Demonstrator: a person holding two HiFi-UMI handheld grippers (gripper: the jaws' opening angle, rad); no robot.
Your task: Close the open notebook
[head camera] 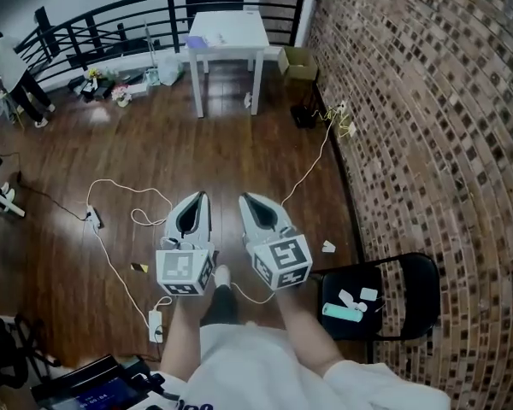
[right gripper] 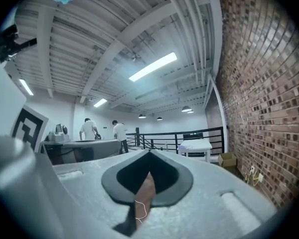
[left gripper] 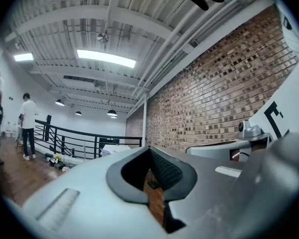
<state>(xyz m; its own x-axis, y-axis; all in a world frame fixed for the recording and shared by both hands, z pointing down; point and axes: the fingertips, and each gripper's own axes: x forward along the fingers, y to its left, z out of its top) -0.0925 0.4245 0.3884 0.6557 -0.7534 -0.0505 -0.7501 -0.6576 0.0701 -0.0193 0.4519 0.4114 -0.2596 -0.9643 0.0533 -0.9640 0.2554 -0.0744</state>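
Head view, far left: a person [head camera: 4, 65] in a white top stands by the black railing [head camera: 111, 26], with floor clutter [head camera: 120, 88] next to them. A white cable [head camera: 120, 196] loops over the dark wood floor [head camera: 85, 152] to a power strip [head camera: 95, 218]. The left gripper [head camera: 198, 198] is held level over the floor, just left of centre. Its jaws are closed tip to tip with nothing between them, and the left gripper view [left gripper: 149, 149] shows only floor through the slit. The white table [head camera: 229, 32] stands far ahead, well apart from both grippers. A small purple thing [head camera: 195, 41] sits at its left edge, and something pale and flat on top is too small to identify. The open notebook can't be picked out in any view, so I can't tell where it is. The right gripper [head camera: 244, 198] is just beside the left one and parallel to it. Its jaws are also pressed together and empty, as the right gripper view [right gripper: 149, 154] confirms. A cardboard box [head camera: 297, 61] sits right of the table against the wall. A black folding chair [head camera: 415, 272] at lower right holds a teal cylinder [head camera: 342, 312] and small white bits [head camera: 365, 295]. A brick wall [head camera: 436, 101] fills the right side.
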